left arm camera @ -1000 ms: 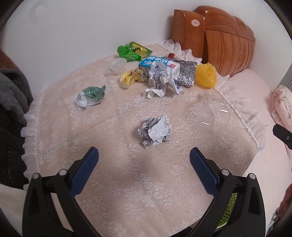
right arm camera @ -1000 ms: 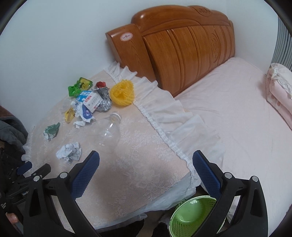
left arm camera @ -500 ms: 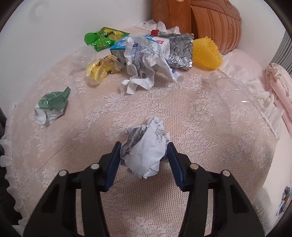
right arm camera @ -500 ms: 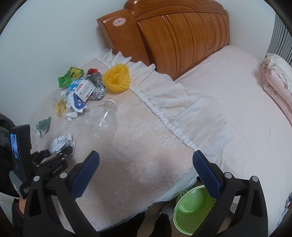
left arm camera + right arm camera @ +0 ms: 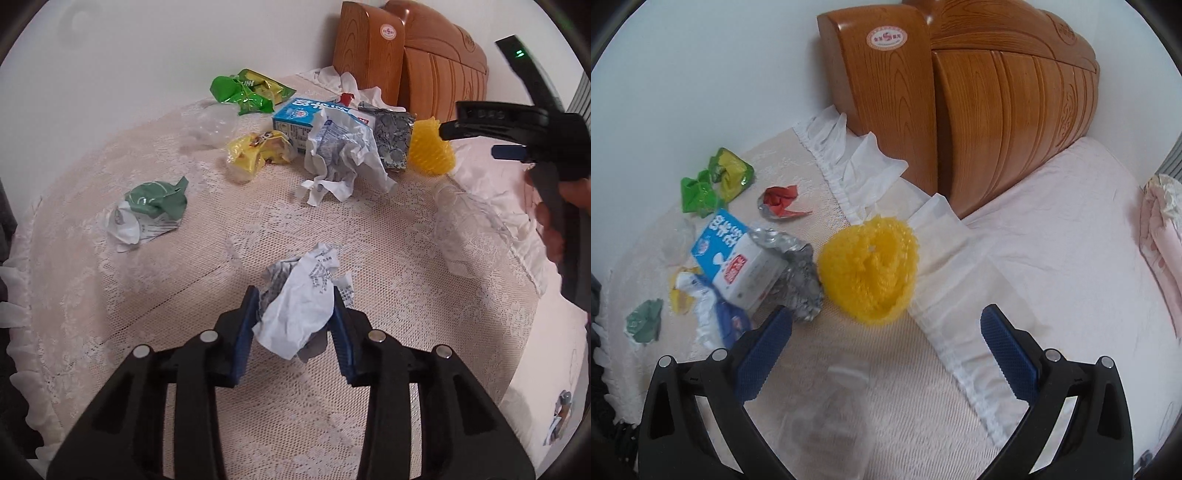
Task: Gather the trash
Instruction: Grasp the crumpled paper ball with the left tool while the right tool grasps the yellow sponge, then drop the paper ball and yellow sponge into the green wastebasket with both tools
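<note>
A crumpled white paper ball [image 5: 299, 314] lies on the lace-covered table [image 5: 110, 314]. My left gripper [image 5: 295, 295] has it between its blue pads; the jaws are closing and both pads press its sides. My right gripper [image 5: 886, 314] is open and holds nothing. It hovers over a clear plastic bottle [image 5: 831, 417] lying on its side, with a yellow foam net [image 5: 871, 273] just beyond its fingertips. Further trash sits at the back: a blue milk carton [image 5: 306, 114], a large crumpled paper [image 5: 340, 155], a foil wrapper [image 5: 391, 136] and a green wrapper [image 5: 243, 92].
A yellow wrapper [image 5: 258, 151] and a green-white crumpled pack [image 5: 151, 210] lie to the left, a red wrapper [image 5: 779, 201] at the back. The wooden headboard [image 5: 997, 103] and a pink bed [image 5: 1052, 240] border the table on the right. A hand [image 5: 554, 221] shows at the right edge.
My left gripper came down over the paper ball and closed from wide open onto it. My right gripper swung over the table to the bottle and yellow net; the green basket left its view.
</note>
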`<act>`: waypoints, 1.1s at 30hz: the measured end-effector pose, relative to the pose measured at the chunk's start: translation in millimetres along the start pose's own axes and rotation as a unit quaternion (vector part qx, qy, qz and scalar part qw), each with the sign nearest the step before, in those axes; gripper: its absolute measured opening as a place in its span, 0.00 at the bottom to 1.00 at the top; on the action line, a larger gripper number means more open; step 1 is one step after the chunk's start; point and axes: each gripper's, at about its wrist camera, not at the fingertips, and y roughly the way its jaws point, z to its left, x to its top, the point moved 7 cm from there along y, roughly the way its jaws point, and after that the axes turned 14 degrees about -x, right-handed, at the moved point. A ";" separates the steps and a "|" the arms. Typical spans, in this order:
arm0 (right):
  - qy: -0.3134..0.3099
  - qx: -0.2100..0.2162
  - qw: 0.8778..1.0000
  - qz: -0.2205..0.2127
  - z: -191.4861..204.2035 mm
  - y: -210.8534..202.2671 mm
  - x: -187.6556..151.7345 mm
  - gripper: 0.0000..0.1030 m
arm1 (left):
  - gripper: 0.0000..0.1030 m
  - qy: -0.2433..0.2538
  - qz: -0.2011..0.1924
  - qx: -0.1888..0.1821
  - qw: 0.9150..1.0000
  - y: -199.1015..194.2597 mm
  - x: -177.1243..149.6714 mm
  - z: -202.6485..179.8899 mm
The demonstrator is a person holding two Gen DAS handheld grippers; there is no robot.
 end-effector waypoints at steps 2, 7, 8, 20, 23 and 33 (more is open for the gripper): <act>-0.014 -0.005 1.000 0.015 6.1 19.0 3.0 0.98 | 0.36 -0.004 -0.003 0.001 1.000 -5.5 -1.2 6.9; -0.020 0.019 0.999 0.031 12.5 38.3 5.2 0.60 | 0.36 -0.007 -0.007 0.004 1.000 -17.4 -2.1 18.7; -0.012 0.033 0.999 0.033 12.6 37.5 5.4 0.46 | 0.36 -0.008 -0.008 0.003 1.000 -18.9 -1.5 20.1; 0.055 0.075 0.995 -0.032 -42.5 -51.8 -28.4 0.23 | 0.36 0.092 -0.019 -0.031 0.995 -47.1 4.1 -26.2; 0.081 0.070 0.993 -0.044 -82.0 -87.5 -71.0 0.23 | 0.36 0.144 -0.017 -0.058 0.988 -56.1 -0.6 -67.3; 0.183 -0.053 0.981 0.037 -251.9 -139.2 -295.4 0.25 | 0.36 0.305 0.076 -0.218 0.924 -34.2 -94.3 -297.3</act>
